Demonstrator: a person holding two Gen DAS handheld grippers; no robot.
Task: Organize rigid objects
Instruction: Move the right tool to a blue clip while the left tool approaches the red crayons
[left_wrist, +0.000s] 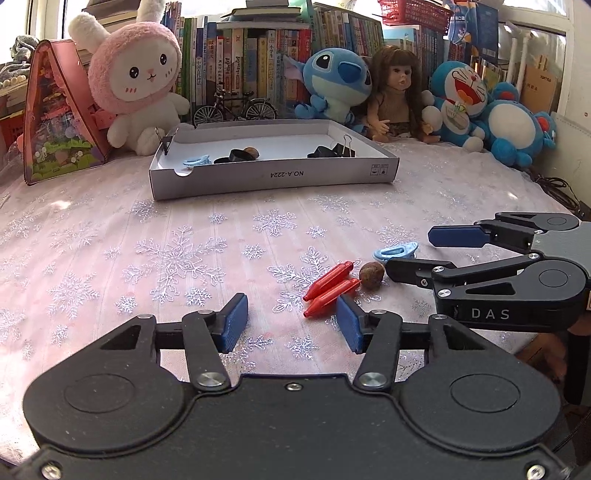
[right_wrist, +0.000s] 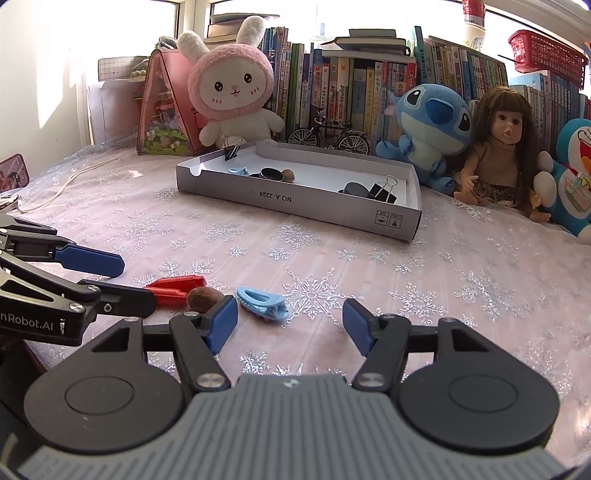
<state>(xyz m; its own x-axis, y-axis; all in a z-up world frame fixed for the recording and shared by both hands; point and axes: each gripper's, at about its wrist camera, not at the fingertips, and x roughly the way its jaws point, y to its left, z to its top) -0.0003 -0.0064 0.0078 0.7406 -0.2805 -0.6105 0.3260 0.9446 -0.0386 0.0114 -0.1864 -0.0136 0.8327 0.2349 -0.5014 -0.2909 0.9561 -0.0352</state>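
Two red clips (left_wrist: 330, 288) (right_wrist: 173, 286), a brown nut (left_wrist: 372, 275) (right_wrist: 205, 297) and a light blue hair clip (left_wrist: 395, 253) (right_wrist: 262, 304) lie together on the snowflake tablecloth. My left gripper (left_wrist: 291, 319) (right_wrist: 138, 284) is open, with the red clips just ahead of its right finger and no pad pressing on them. My right gripper (right_wrist: 290, 319) (left_wrist: 410, 251) is open too. The blue clip lies on the cloth just ahead of its fingers, left of the middle, untouched. A grey cardboard box (left_wrist: 273, 173) (right_wrist: 295, 203) further back holds another blue clip, black rings, a nut and binder clips.
Plush toys, a doll (left_wrist: 397, 94), a toy bicycle (left_wrist: 236, 107) and a row of books line the back behind the box. A pink toy house (left_wrist: 59, 114) stands at the back left. A phone (right_wrist: 13, 173) and a white cable lie at the far left.
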